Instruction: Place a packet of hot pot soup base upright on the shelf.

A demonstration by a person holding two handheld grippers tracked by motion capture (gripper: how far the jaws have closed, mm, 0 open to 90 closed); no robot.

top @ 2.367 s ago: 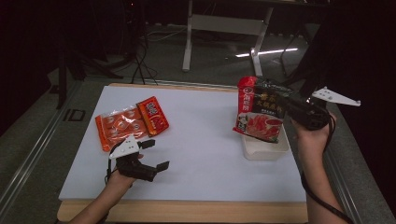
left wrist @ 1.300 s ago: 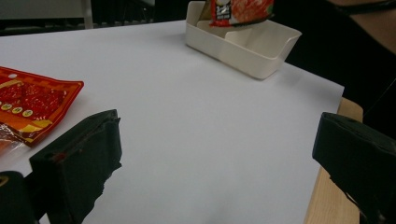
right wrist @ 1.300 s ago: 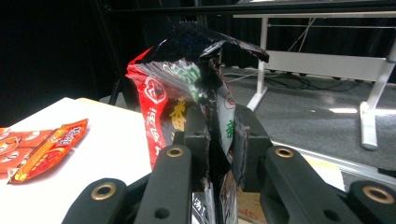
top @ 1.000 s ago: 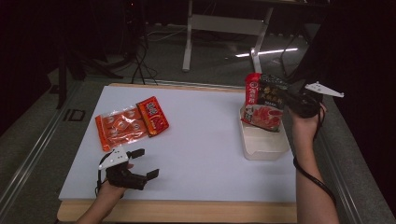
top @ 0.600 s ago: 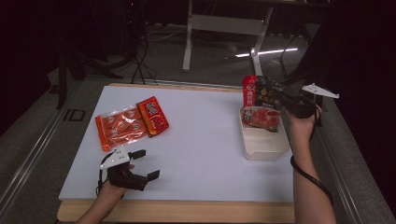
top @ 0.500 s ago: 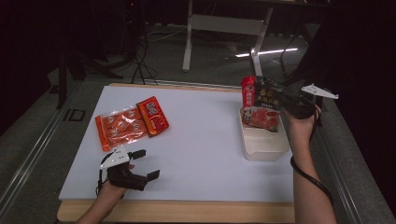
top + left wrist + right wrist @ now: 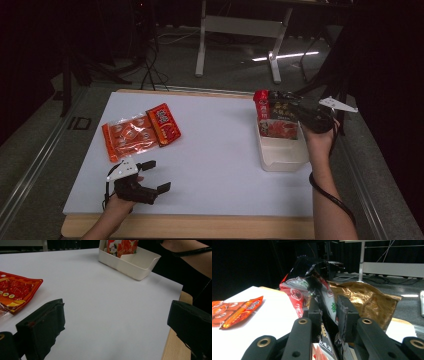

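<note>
Several snack packets (image 7: 277,120) stand upright at the far end of a white bin (image 7: 282,157) on the right of the table. My right gripper (image 7: 280,102) is shut on their top edges; in the right gripper view the jaws (image 7: 328,307) pinch a red and white packet (image 7: 297,290), with a gold packet (image 7: 367,300) behind it. My left gripper (image 7: 157,176) rests open near the front left edge with nothing between its jaws (image 7: 115,315). Ahead of it lie an orange packet (image 7: 129,137) and a red packet (image 7: 164,124), flat and side by side.
The white table top (image 7: 215,150) has a wooden front edge (image 7: 200,225). The bin (image 7: 130,263) sits near the right edge, its near half bare. A person's right forearm (image 7: 325,185) runs along the right side. Table legs and cables stand on the floor beyond.
The right gripper has lowered the packets into the far end of the bin and shifted slightly left. The left gripper drew back toward the front left, then stayed still.
</note>
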